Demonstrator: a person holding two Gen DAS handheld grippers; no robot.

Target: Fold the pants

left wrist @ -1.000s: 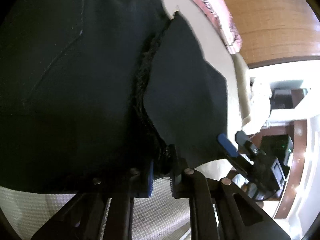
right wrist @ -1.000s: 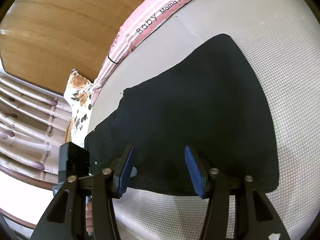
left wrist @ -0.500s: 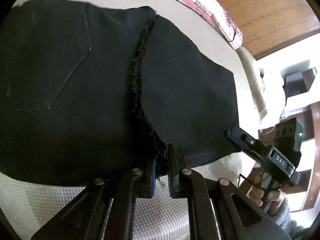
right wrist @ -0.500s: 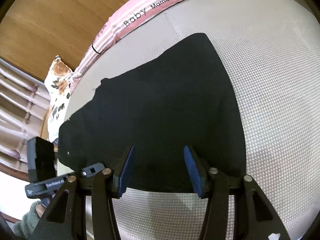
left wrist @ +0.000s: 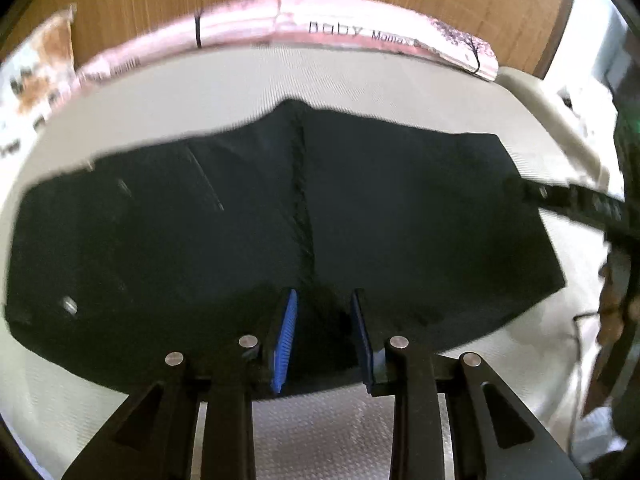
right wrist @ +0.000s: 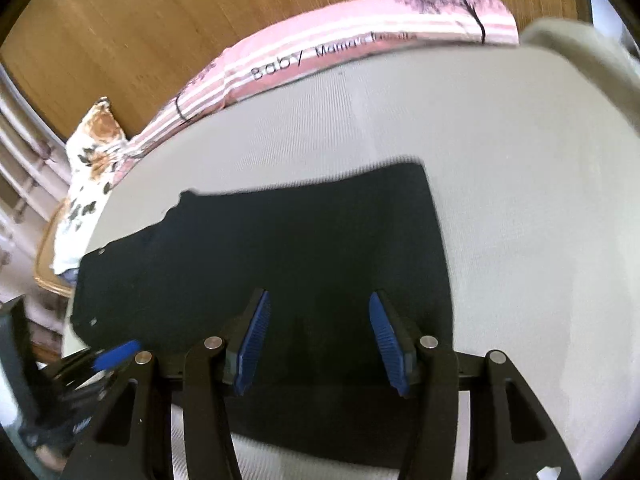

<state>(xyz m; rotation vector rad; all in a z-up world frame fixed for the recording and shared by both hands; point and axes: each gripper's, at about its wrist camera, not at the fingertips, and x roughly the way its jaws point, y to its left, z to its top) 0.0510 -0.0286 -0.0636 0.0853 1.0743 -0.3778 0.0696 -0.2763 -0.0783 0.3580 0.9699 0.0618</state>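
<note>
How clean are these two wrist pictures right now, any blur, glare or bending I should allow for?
Left wrist view: motion blur smears the pants' far edge and the pink printed bedding; bright washout at right. Right wrist view: softer blur, the print barely legible, the left tongs streaked at lower left. Both: fisheye bends the mattress edge; the black fabric shows almost no detail.

Pink cover (left wrist: 280,28) lettering: smeared by motion, only "Baby" legible (right view).
Pants (right wrist: 280,248) near edge: hidden behind the right gripper (right wrist: 318,344).
Floral pillow (left wrist: 36,64): cut off by the frame's left edge.
</note>
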